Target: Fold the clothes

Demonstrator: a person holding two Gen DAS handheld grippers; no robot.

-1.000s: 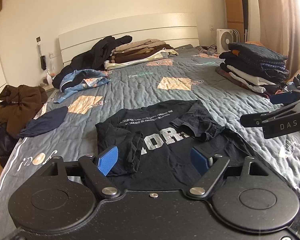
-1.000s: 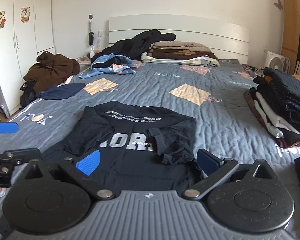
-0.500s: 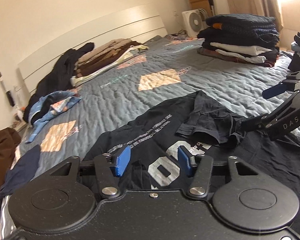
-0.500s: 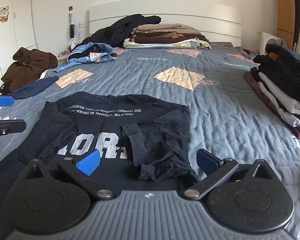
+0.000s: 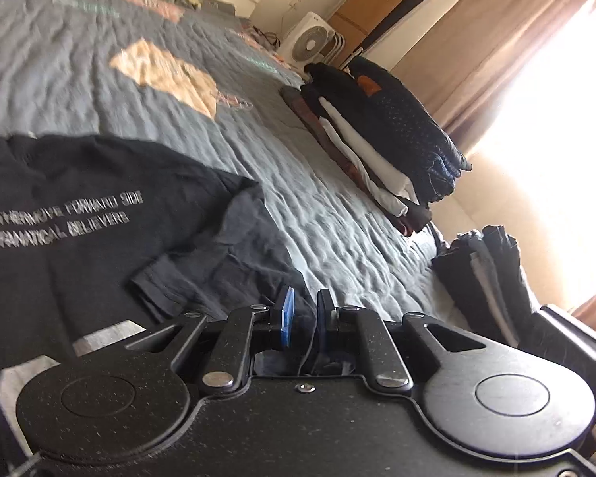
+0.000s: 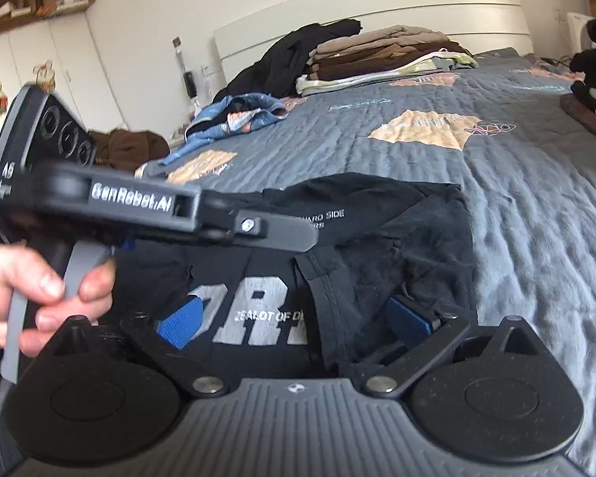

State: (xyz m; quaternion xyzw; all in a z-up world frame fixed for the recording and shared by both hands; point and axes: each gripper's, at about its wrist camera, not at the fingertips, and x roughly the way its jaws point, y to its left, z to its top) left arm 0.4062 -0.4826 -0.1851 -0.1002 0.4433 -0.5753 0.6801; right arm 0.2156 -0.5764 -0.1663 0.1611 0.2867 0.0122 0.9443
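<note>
The black T-shirt lies printed side up on the bed, at the near edge, with both sleeves already turned in over the chest. The body itself is not yet folded. The left gripper sits at the shirt's right side, its jaws closing to a narrow gap with dark cloth between them; whether the pads already pinch it I cannot tell. The right gripper hovers wide over the lower part of the shirt, holding nothing. A folded stack rests at two o'clock and another pile at twelve by the headboard, while loose garments at eleven o'clock await folding.
</note>
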